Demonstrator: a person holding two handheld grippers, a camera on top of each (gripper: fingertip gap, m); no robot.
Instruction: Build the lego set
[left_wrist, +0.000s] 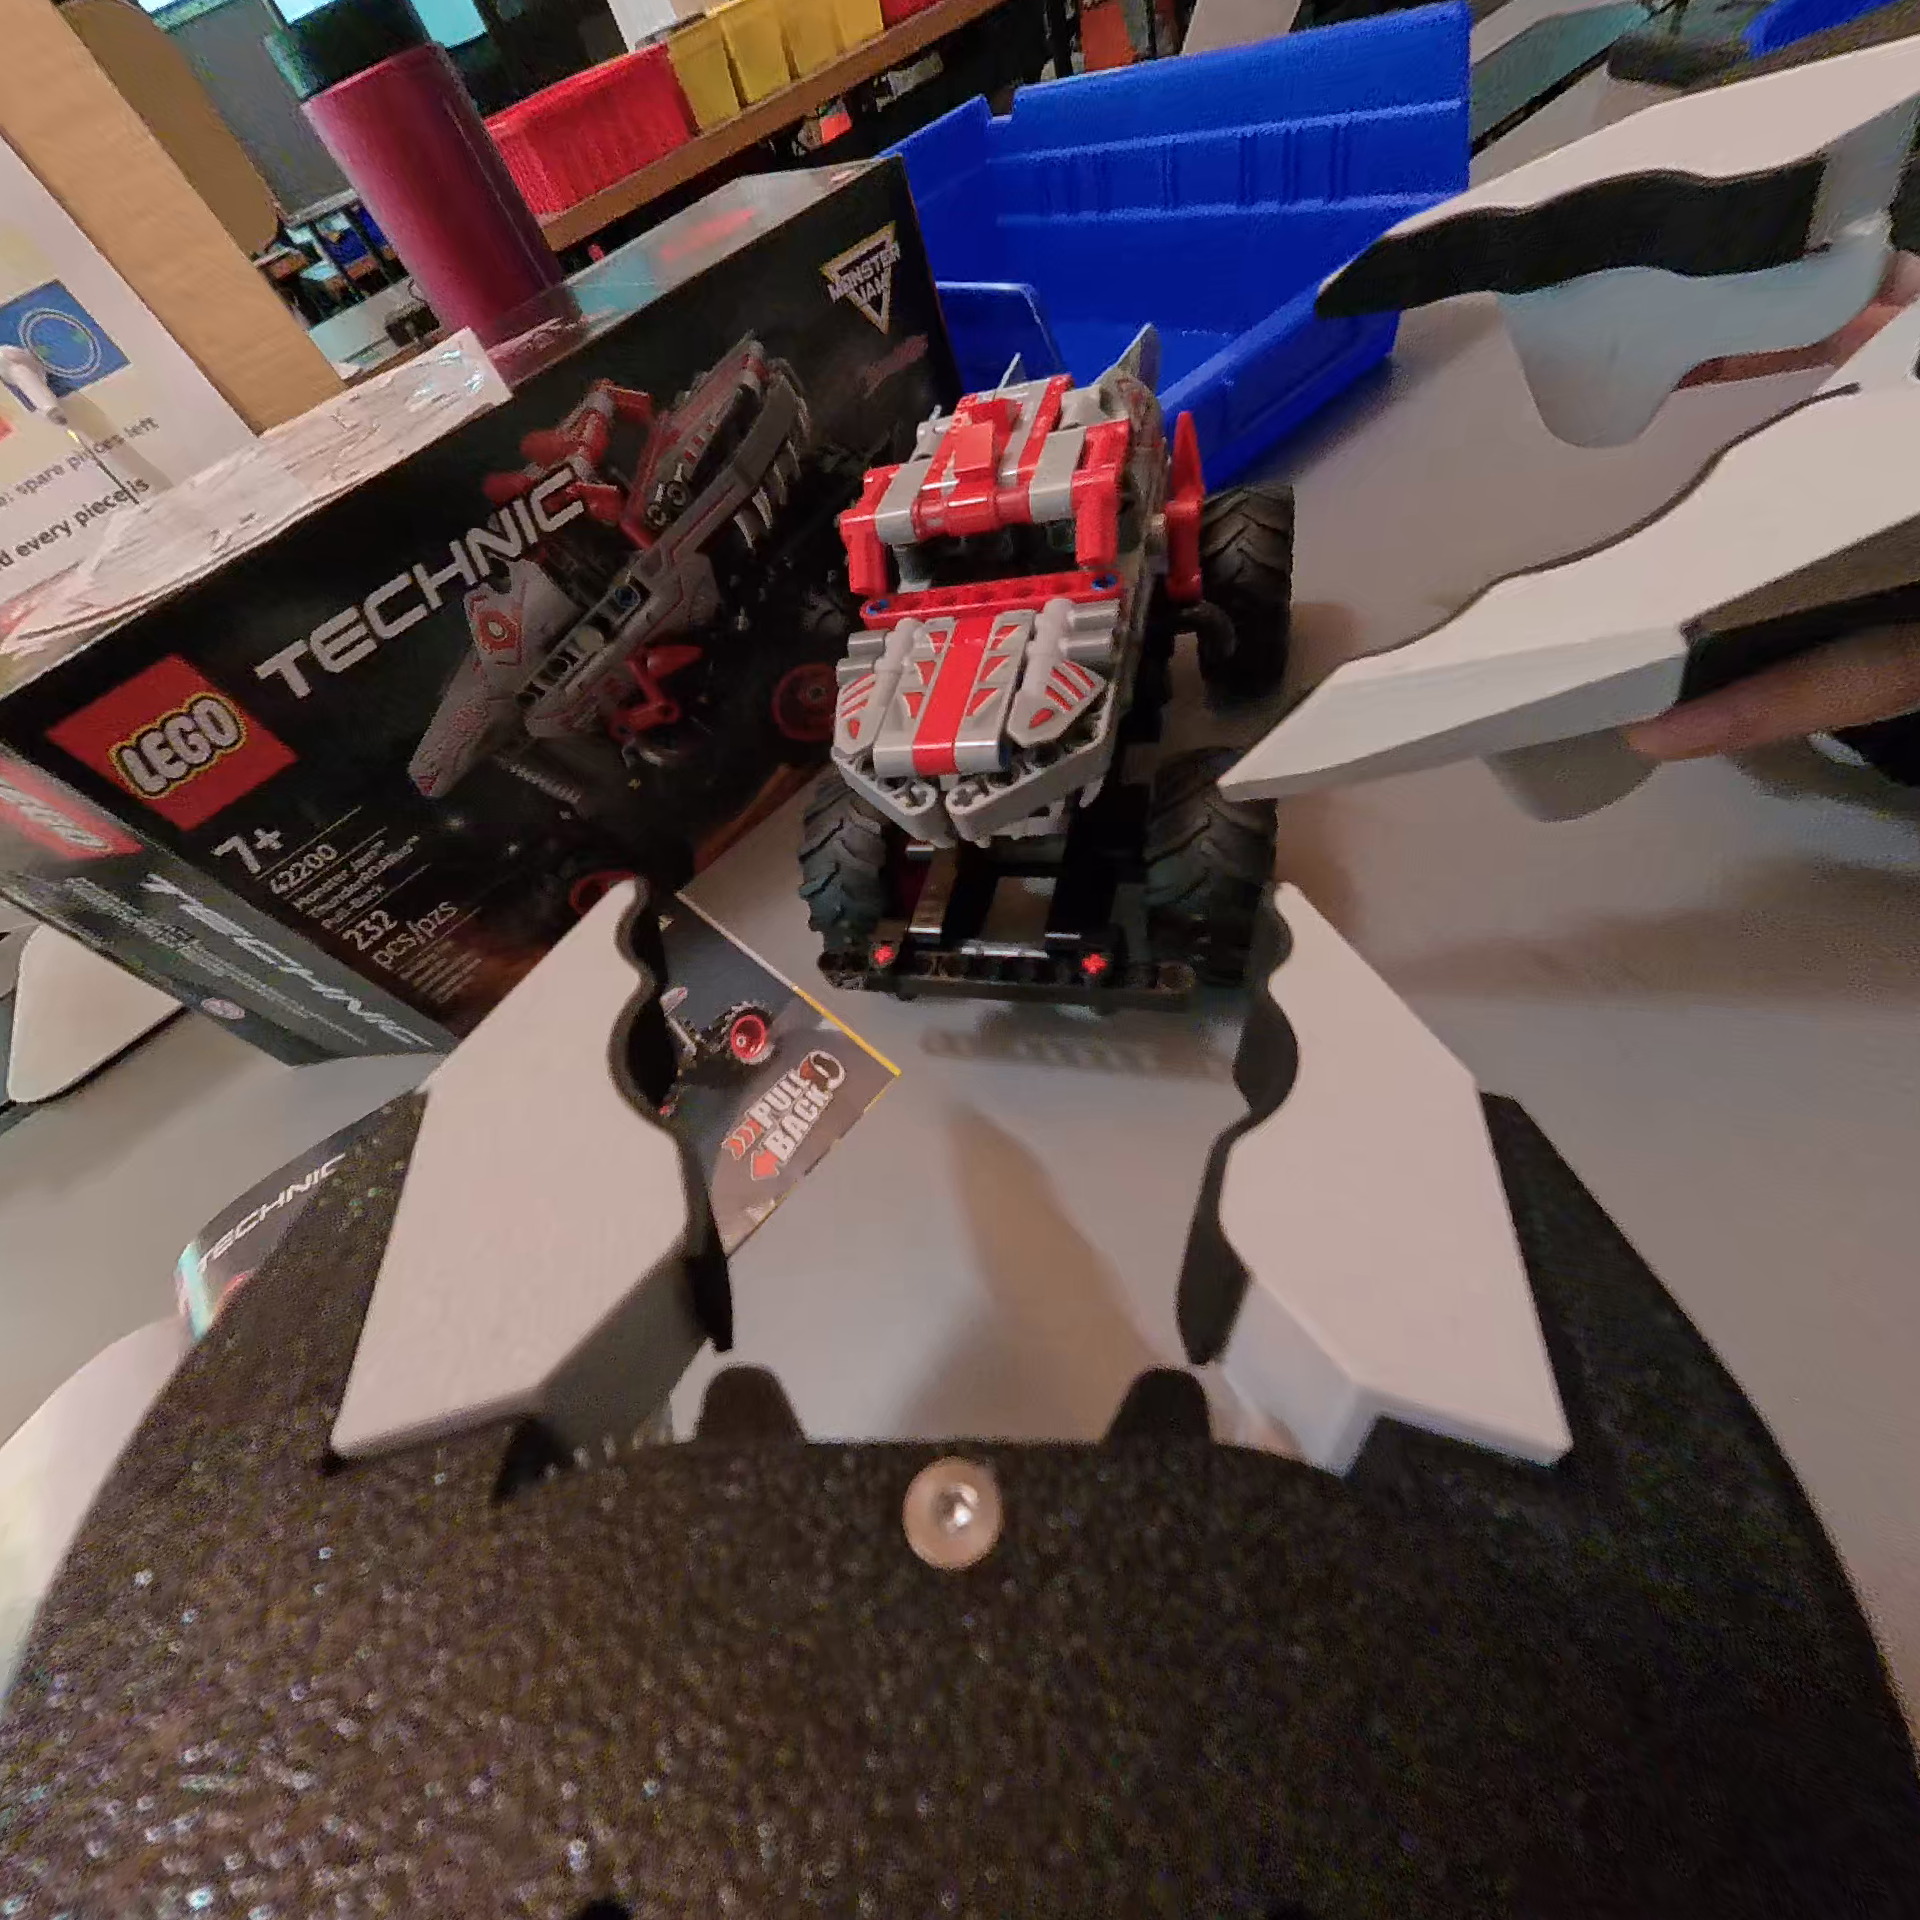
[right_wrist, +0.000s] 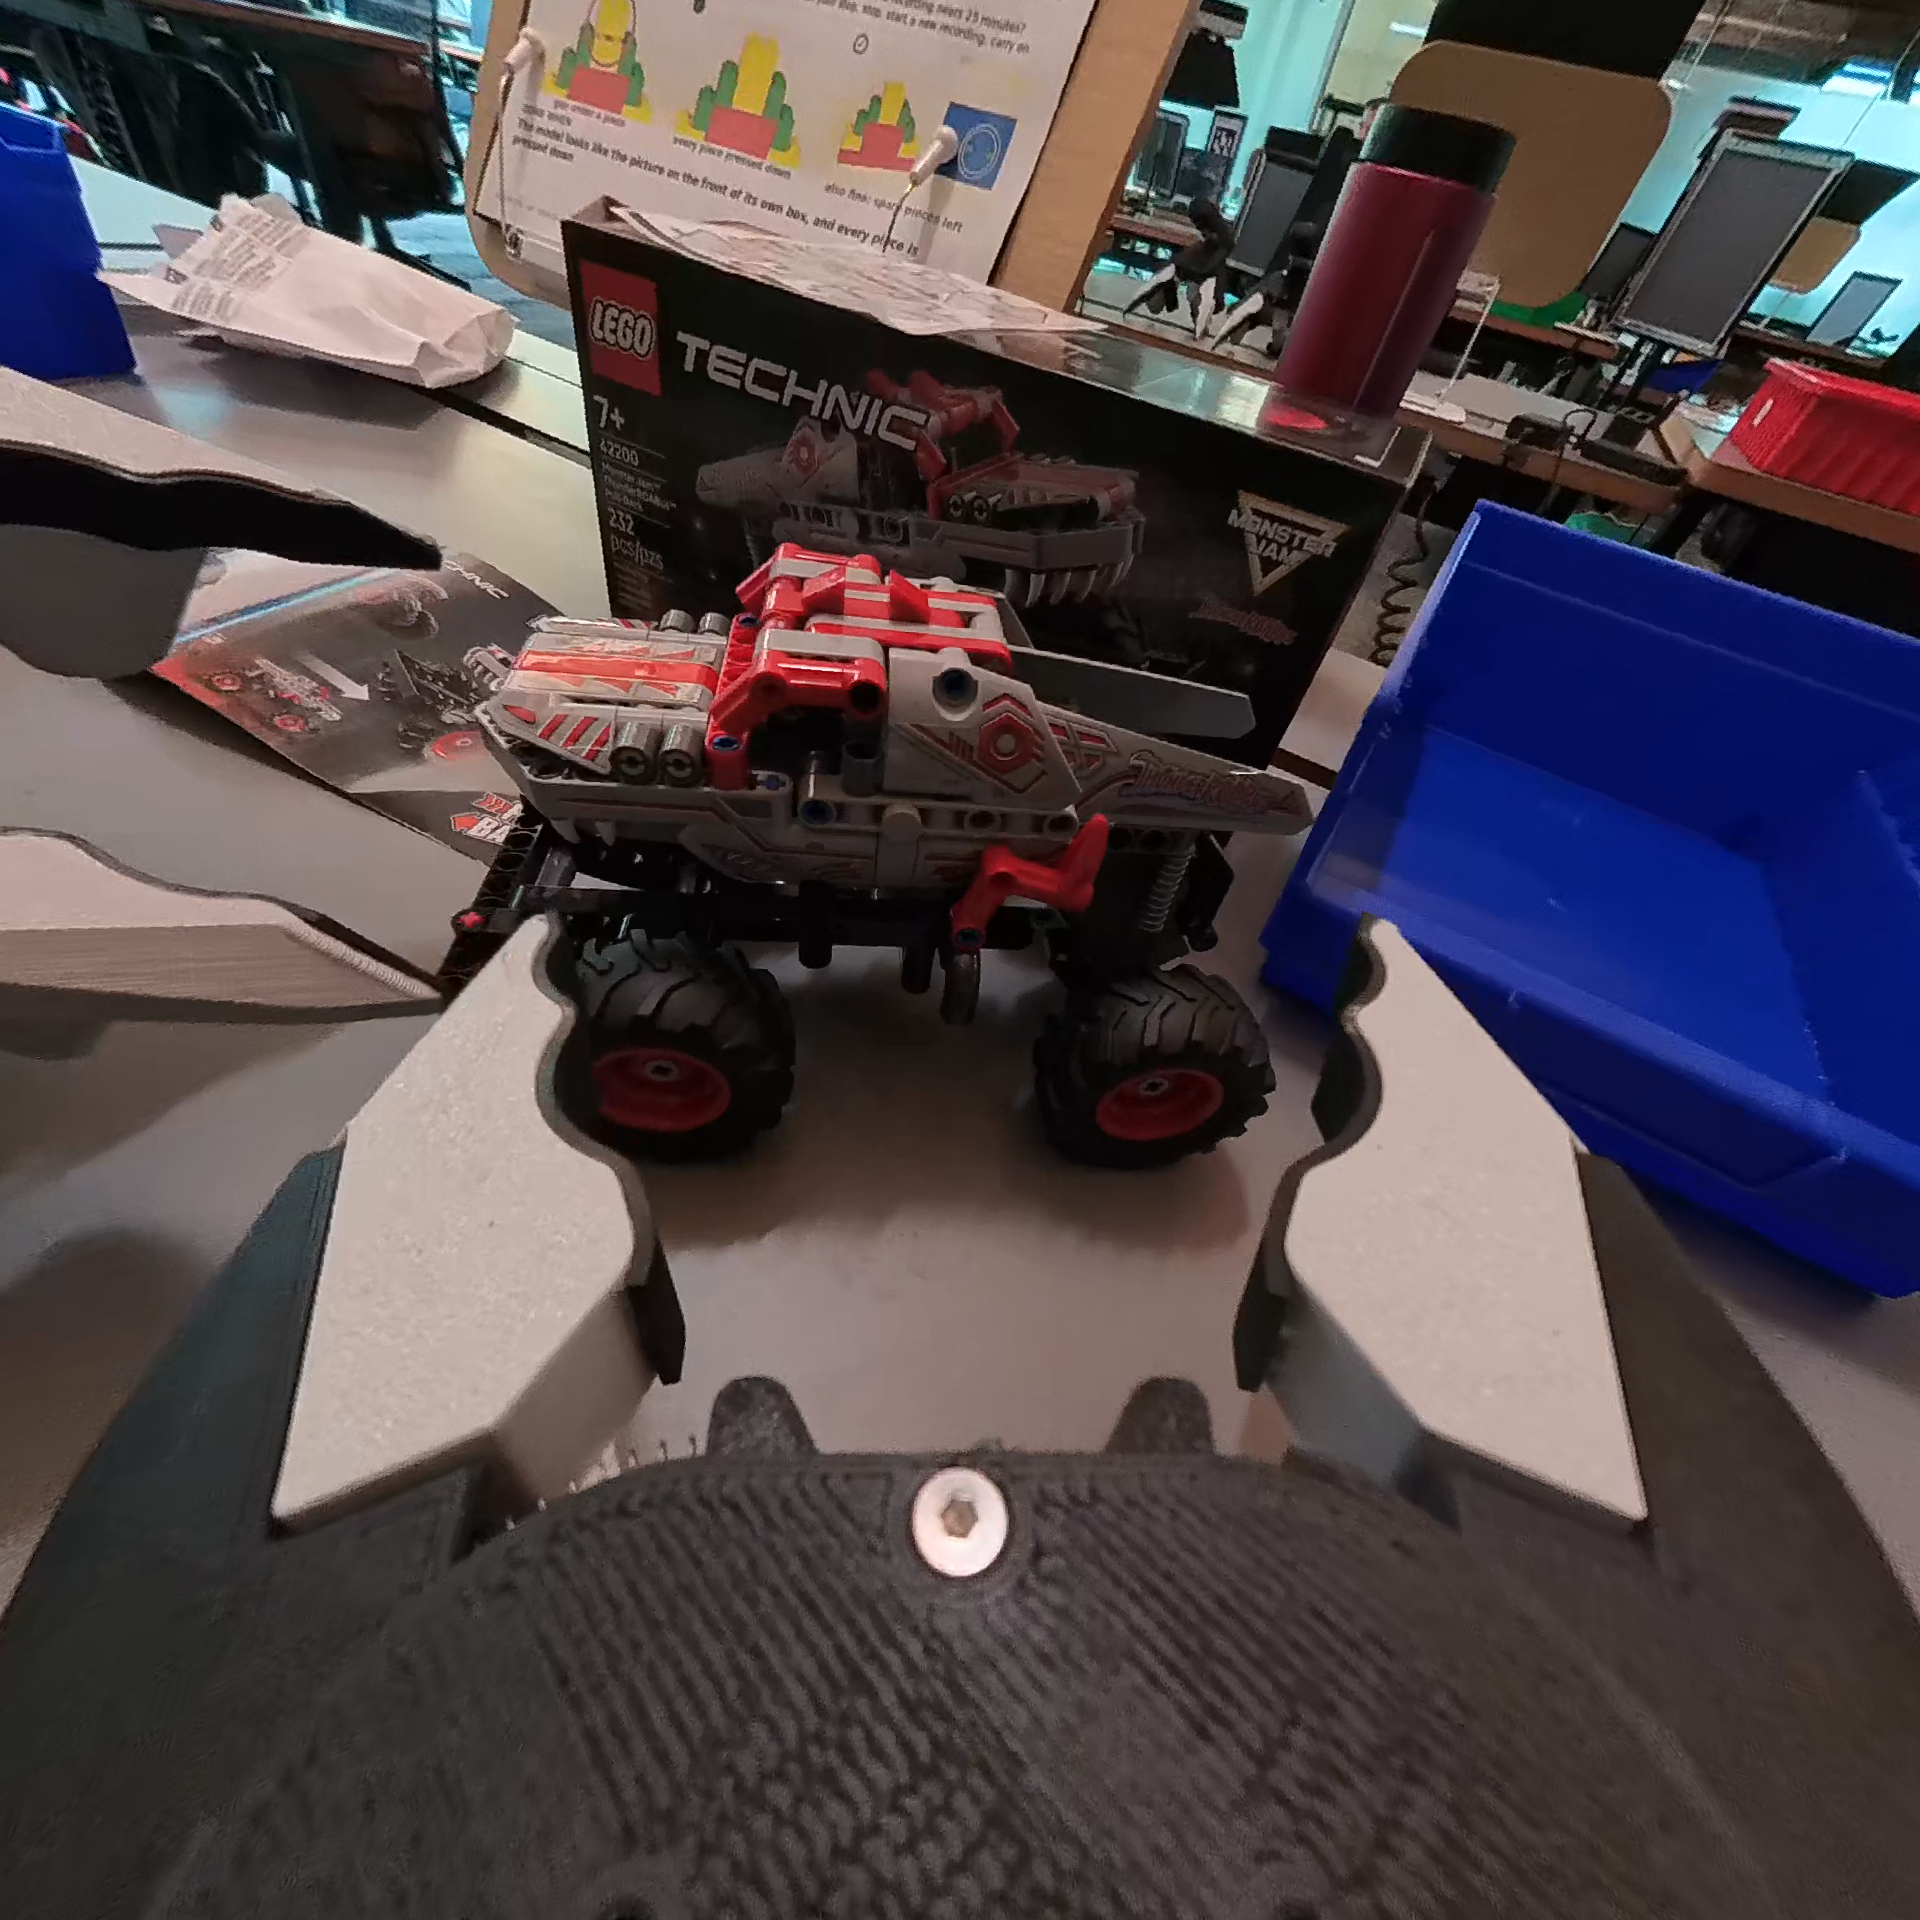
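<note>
I judge the build all but done. The truck (right_wrist: 883, 831) stands on its four tyres on the table (right_wrist: 935, 1278), just ahead of my right gripper (right_wrist: 956, 1049), side-on to it, with its two near wheels sitting between the open jaws but not touched by them. From my left gripper (left_wrist: 951, 997) I see the same truck nose-on, just beyond the fingertips, clear of both. Both sets of jaws stand apart and hold nothing.

The body, red roll frame, grey side panels, springs and red hubs all look seated, and the shape matches the picture on the box (right_wrist: 987, 468) standing behind the truck. I see no loose pieces on the table near the jaws. The blue bin (right_wrist: 1662, 883), to the right of my right jaws, looks bare inside as far as I can see; its far corners are hidden. The booklet (left_wrist: 790, 1091) lies flat by the left jaw of my left gripper, partly under it.

What is left, I think, is only a check: press down anything proud and confirm no spares remain. The truck's far side is hidden from me.
</note>
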